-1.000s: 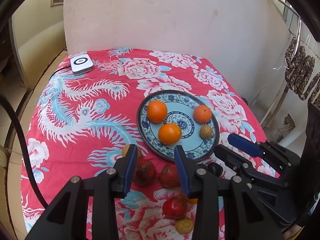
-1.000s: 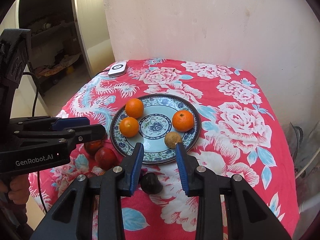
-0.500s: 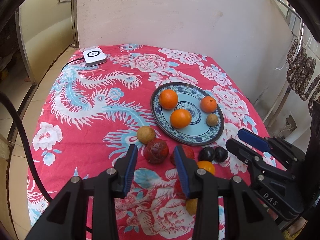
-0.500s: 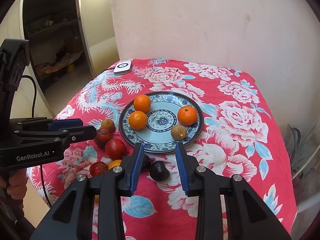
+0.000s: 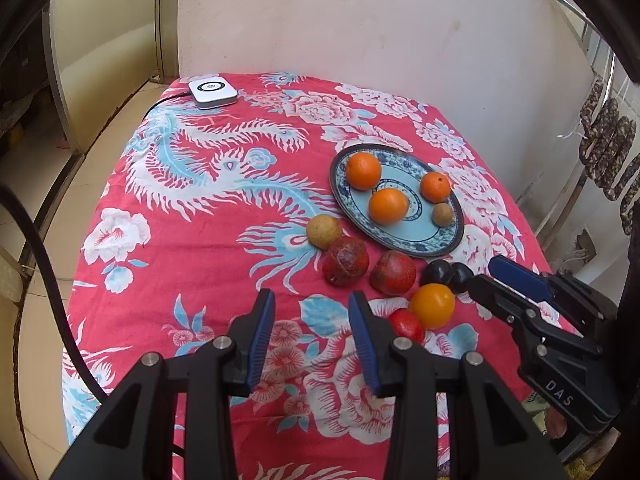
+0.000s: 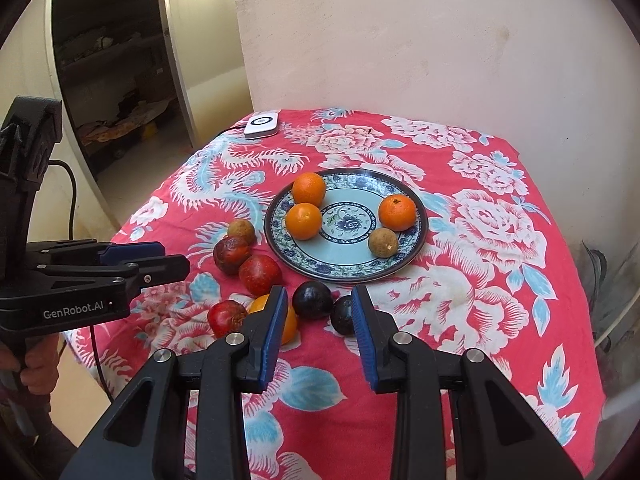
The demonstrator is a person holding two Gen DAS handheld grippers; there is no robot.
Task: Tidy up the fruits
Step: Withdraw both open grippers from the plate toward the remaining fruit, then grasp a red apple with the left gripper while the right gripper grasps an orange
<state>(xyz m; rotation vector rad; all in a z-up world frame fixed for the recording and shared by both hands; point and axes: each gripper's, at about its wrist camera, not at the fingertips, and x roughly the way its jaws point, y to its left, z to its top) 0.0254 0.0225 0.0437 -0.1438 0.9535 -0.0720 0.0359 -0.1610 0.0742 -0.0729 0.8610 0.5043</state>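
Note:
A blue patterned plate [image 5: 436,240] [image 6: 348,270] holds three oranges and a small brown fruit [image 6: 383,242]. In front of it on the red floral cloth lie a brown fruit [image 5: 324,231], two dark red fruits [image 5: 345,261] [image 5: 393,272], two black fruits [image 6: 312,300], an orange [image 5: 432,305] and a small red fruit [image 5: 407,325]. My left gripper [image 5: 312,312] is open and empty, above the cloth in front of the red fruits. My right gripper [image 6: 320,306] is open and empty, just in front of the black fruits.
A white square device [image 5: 213,93] with a cable sits at the table's far left corner. A wall stands behind the table. The table's edges drop off at left and right. Dark items [image 5: 608,152] hang at the right.
Both grippers have pulled back and up from the plate. More loose fruits in front of the plate have come into view. Both stay open and empty.

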